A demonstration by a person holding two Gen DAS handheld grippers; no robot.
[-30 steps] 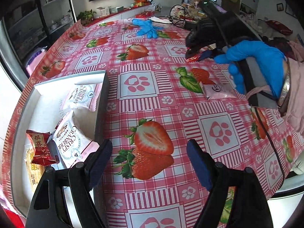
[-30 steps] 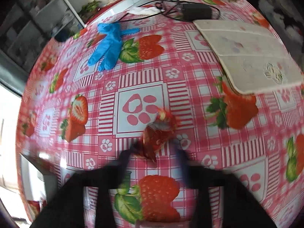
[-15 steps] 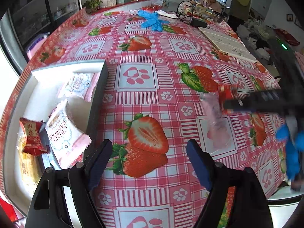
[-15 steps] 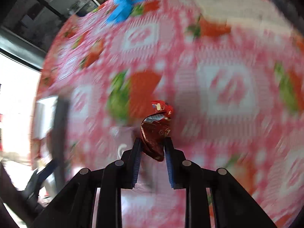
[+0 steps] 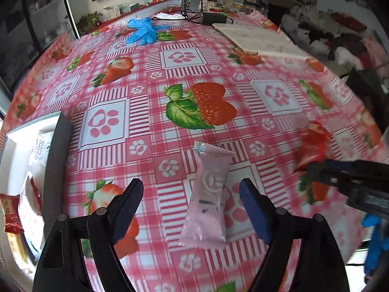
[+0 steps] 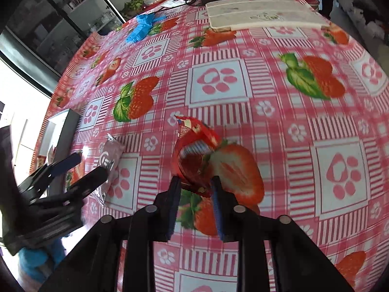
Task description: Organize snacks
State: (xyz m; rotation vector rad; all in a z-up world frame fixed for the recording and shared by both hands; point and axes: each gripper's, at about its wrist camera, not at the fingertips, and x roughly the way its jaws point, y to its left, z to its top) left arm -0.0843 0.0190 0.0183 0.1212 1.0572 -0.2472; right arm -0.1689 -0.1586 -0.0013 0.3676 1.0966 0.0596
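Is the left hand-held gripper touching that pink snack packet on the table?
Apart. In the left wrist view the pink packet lies between the left hand-held gripper's wide-open fingers, with tablecloth visible on both sides.

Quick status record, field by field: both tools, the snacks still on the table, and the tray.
left tool: open, poised over the pink snack packet, pads not touching it
right tool: jaws have just been opening; red snack packet still between the pads, grip unclear
pink packet: lying flat on the strawberry tablecloth
tray: at the table's left edge, already holding white packets and a small red packet
other items: blue gloves and a white board at the far end
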